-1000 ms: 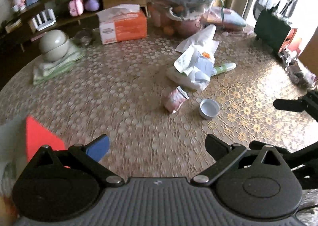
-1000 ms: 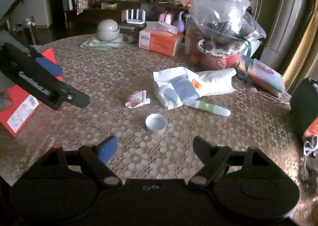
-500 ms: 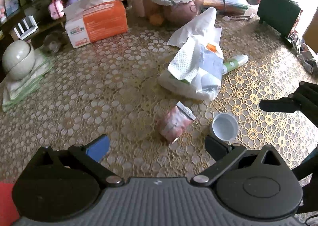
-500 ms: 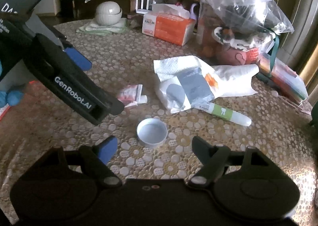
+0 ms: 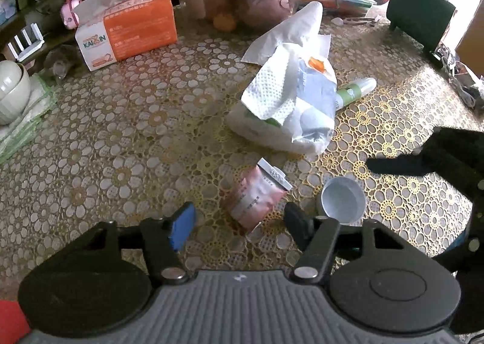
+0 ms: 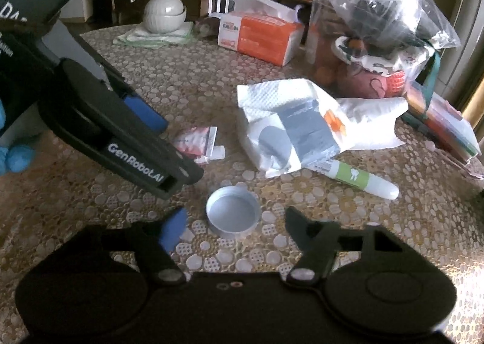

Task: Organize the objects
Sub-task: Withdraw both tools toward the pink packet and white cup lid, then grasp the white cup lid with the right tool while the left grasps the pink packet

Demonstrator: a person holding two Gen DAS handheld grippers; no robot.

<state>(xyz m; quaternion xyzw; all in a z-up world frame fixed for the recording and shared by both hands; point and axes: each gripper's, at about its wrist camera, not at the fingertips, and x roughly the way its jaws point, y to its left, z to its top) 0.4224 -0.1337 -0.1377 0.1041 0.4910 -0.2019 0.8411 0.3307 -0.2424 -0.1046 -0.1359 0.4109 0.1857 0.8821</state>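
Observation:
A pink sachet (image 5: 257,195) lies on the lace-patterned table (image 5: 121,147), between the fingers of my left gripper (image 5: 239,224). Its jaws are closing and the pads stand clear of the sachet on both sides. An upturned white cap (image 6: 233,212) sits between the fingers of my right gripper (image 6: 236,227), whose jaws are also closing without touching it. The right wrist view also shows the left gripper (image 6: 169,144) over the sachet (image 6: 196,141). In the left wrist view the cap (image 5: 343,201) is just right of my black finger.
A crumpled paper towel and plastic bag (image 5: 290,108) lie behind the sachet, with a green-and-white tube (image 6: 354,177) beside them. Further back are an orange tissue box (image 5: 127,29), stacked white bowls (image 6: 165,14), a full clear bag (image 6: 378,2) and a black holder (image 5: 420,20).
Both grippers came down and forward over the table. Their jaws have narrowed. The sachet now lies between the left fingers and the cap between the right ones.

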